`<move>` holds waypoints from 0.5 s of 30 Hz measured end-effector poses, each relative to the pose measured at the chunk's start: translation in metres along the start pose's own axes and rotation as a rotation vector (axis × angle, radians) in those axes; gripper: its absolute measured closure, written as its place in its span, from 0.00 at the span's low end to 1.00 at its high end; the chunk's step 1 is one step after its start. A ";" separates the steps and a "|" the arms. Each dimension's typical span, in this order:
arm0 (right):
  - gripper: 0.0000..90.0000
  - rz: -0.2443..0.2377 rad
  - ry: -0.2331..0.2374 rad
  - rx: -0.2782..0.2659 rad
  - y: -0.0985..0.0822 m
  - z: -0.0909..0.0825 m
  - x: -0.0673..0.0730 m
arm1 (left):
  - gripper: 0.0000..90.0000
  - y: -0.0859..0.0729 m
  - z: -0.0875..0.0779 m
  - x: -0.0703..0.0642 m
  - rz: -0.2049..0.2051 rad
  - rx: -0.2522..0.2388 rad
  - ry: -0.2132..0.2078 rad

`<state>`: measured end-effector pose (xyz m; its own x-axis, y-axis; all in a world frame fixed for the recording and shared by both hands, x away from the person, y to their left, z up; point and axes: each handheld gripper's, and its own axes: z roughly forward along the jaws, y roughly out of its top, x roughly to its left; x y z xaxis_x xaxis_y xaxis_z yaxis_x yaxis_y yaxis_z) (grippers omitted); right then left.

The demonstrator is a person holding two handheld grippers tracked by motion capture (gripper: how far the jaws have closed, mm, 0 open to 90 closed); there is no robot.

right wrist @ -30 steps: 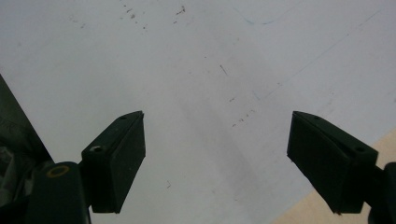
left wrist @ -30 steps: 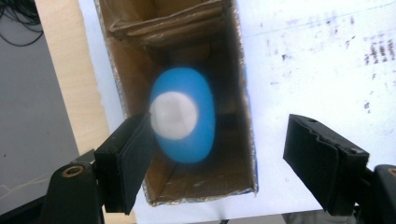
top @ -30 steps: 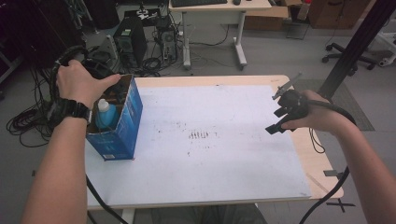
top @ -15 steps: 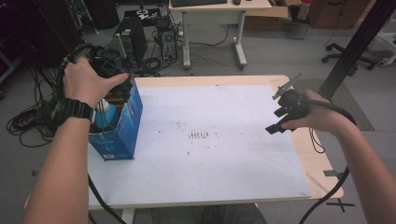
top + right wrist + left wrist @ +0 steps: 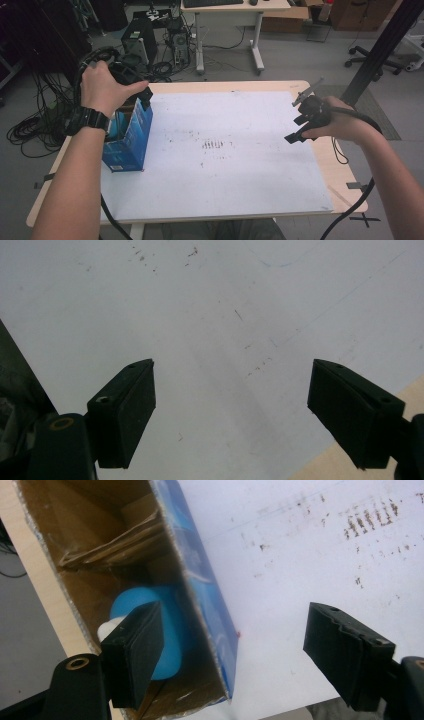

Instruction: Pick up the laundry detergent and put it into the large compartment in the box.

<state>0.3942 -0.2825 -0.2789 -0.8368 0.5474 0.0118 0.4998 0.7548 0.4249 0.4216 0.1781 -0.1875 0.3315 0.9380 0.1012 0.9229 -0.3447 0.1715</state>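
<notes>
Blue bottle [image 5: 150,630] half behind box wall [image 5: 200,580]

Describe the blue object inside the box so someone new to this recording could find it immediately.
Start at the white sheet covering the table, then go to its left edge, where an open blue cardboard box stands. Inside lies a light blue bottle with a white cap, below folded brown cardboard; its smooth, rounded blue body sets it apart.
</notes>
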 end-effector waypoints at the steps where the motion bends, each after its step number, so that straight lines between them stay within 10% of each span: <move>1: 0.22 0.000 0.000 0.001 0.000 0.000 0.000 | 0.27 0.000 0.001 -0.001 0.003 0.003 -0.002; 15: 0.22 -0.004 0.005 0.007 0.001 0.003 0.000 | 0.26 0.009 0.010 -0.024 0.061 0.011 -0.031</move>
<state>0.3954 -0.2801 -0.2814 -0.8401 0.5423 0.0146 0.4976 0.7596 0.4188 0.4242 0.1533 -0.1984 0.3926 0.9162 0.0803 0.9031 -0.4005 0.1551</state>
